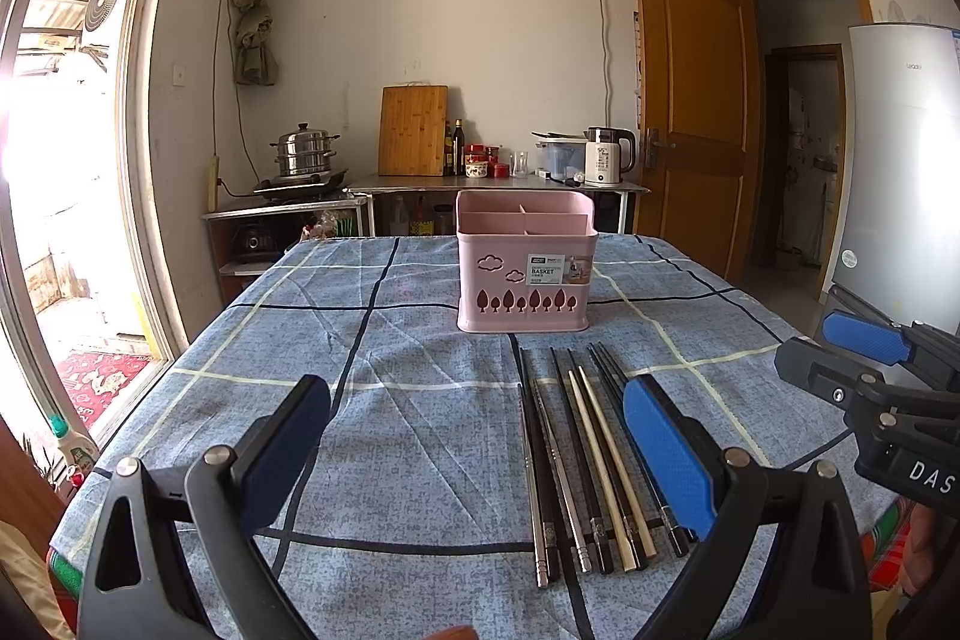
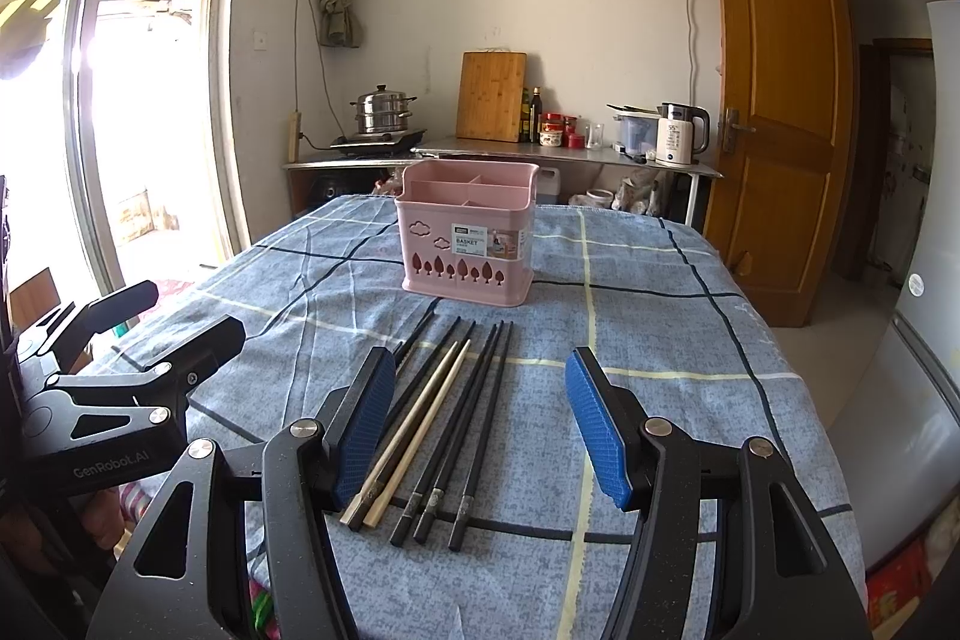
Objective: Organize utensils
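Nearest, both tools hover low over the near edge of the desk [image 2: 660, 280], which is covered in a blue checked cloth: the left hand-held gripper [image 1: 480, 436] has its jaws spread wide and holds nothing, with bare cloth between its pads, and the right hand-held gripper [image 2: 480, 424] is likewise wide and empty, straddling part of the row of chopsticks [image 2: 444, 418]. These lie flat on the cloth side by side, some touching, pointing away toward the far side, their thicker decorated ends nearest. Most are black; one pale pair [image 1: 606, 460] lies in the middle, and at the left of the row is what looks like a silvery metal pair [image 1: 531, 484]. They are probably light, stiff and rather slick, the metal ones most so, and thin enough to roll or pivot between the pads. Lying so close, one is hard to take singly; a hold across the thicker near part, or just short of the middle, would likely steady a stick best. Farther back, well apart from the row, stands the pink utensil basket [image 1: 522, 292], upright, its divided compartments seemingly empty, light enough to be nudged.
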### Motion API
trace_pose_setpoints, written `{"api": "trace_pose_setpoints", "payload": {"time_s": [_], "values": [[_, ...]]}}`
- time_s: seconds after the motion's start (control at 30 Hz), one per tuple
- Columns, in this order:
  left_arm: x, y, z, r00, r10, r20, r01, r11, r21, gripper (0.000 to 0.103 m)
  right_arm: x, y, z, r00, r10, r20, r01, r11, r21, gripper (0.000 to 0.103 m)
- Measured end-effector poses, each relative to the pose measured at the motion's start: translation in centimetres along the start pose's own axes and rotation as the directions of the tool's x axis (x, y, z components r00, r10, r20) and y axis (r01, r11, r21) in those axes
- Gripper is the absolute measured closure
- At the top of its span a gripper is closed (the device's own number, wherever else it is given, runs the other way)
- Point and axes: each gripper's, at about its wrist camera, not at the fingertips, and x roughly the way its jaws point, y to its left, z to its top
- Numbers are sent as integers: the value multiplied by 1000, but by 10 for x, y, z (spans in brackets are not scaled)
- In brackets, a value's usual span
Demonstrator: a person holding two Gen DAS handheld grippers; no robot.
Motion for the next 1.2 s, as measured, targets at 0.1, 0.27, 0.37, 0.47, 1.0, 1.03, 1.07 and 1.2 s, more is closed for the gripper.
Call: {"api": "trace_pose_setpoints", "payload": {"time_s": [0.1,0.27,0.37,0.47,1.0,1.03,1.07,1.2], "values": [[0,0,0,1000,0,0,0,1000,-2,3,0,0,0,1000,-1,0,1,1000,-1,43],[0,0,0,1000,0,0,0,1000,0,3,0,0,0,1000,0,0,0,1000,0,43],[0,0,0,1000,1,0,-1,1000,-1,3,0,0,0,1000,0,0,0,1000,0,43],[0,-1,-1,1000,1,0,-1,1000,-1,3,0,0,0,1000,0,0,0,1000,-1,43],[9,2,1,1000,2,-19,-2,1000,2,3,8,-2,-3,1000,3,-13,-3,1000,6,43],[12,3,1,1000,-4,-27,4,1000,3,3,10,-3,-2,1000,4,-18,-4,1000,9,43],[17,2,2,999,-9,-34,9,1000,4,3,13,-4,-2,1000,6,-24,-5,1000,11,43],[35,6,4,997,-48,-67,48,999,1,3,25,-10,-1,999,5,-49,-4,1000,18,43]]}}
